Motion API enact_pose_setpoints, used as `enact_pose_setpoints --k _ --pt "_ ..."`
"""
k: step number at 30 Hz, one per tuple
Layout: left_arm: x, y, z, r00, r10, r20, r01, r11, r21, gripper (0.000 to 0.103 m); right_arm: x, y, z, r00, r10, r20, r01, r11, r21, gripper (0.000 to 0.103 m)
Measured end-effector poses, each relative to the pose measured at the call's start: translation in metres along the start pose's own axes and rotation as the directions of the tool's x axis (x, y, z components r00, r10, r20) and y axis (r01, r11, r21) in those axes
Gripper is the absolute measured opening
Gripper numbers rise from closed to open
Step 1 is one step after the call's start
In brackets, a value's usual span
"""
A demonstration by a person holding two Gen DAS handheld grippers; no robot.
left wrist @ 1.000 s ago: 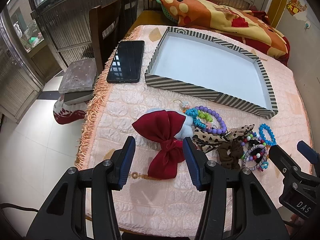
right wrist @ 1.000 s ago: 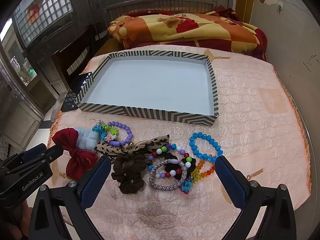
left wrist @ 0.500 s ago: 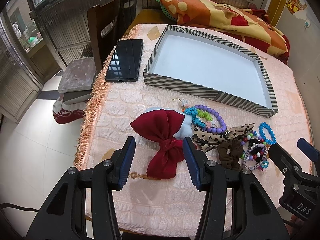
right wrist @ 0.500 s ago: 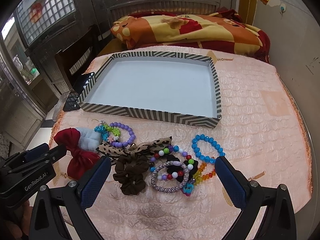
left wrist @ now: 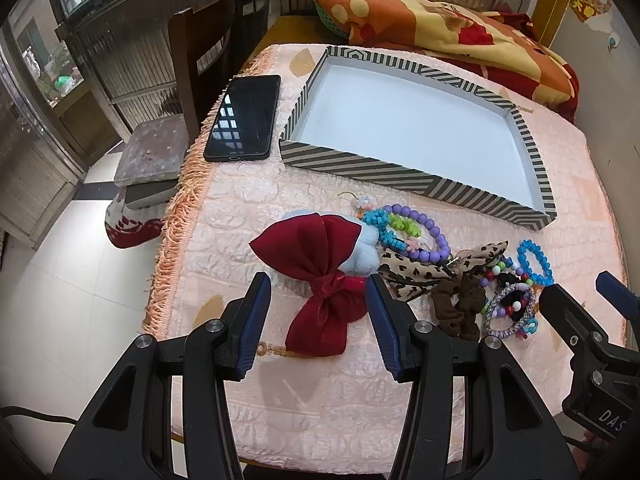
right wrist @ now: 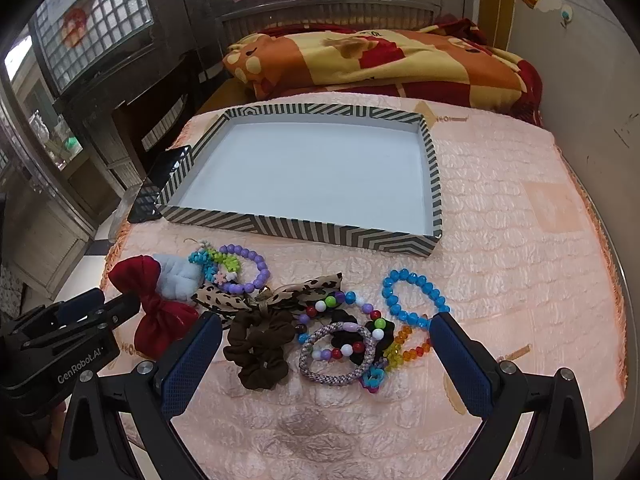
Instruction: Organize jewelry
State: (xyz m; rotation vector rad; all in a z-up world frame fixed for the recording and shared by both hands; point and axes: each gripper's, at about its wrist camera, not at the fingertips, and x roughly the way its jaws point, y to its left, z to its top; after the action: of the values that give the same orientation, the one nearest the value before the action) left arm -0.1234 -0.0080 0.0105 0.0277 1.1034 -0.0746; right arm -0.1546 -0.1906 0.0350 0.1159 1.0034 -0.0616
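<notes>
A striped tray (left wrist: 352, 167) (right wrist: 304, 232) with a white floor stands empty at the back of the pink table. In front of it lies a pile of accessories: a red bow (left wrist: 320, 276) (right wrist: 160, 312), a purple bead bracelet (left wrist: 424, 236) (right wrist: 248, 268), a leopard bow (right wrist: 276, 296), a brown scrunchie (left wrist: 456, 308) (right wrist: 260, 348), a braided ring (right wrist: 340, 354) and a blue bead bracelet (right wrist: 412, 296). My left gripper (left wrist: 318, 312) is open, its fingers on either side of the red bow, just above it. My right gripper (right wrist: 326, 354) is open wide over the scrunchie and rings.
A black phone (left wrist: 244, 116) lies left of the tray near the fringed table edge. A dark chair (left wrist: 200, 60) and a cushioned stool (left wrist: 152, 152) stand left of the table. A patterned blanket (right wrist: 380, 64) lies behind the tray. A wall is on the right.
Both grippers have drifted slightly back and up from the pile; both stay open. Nothing on the table has moved.
</notes>
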Motion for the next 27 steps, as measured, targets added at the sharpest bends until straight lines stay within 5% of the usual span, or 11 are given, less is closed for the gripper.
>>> enact_pose_setpoints --k 27 --pt "0.001 0.0025 -0.0036 1.0 0.002 -0.01 -0.002 1.0 -0.01 0.049 0.0052 0.0021 -0.0048 0.999 0.022 -0.034 -0.022 1.0 0.016 0.103"
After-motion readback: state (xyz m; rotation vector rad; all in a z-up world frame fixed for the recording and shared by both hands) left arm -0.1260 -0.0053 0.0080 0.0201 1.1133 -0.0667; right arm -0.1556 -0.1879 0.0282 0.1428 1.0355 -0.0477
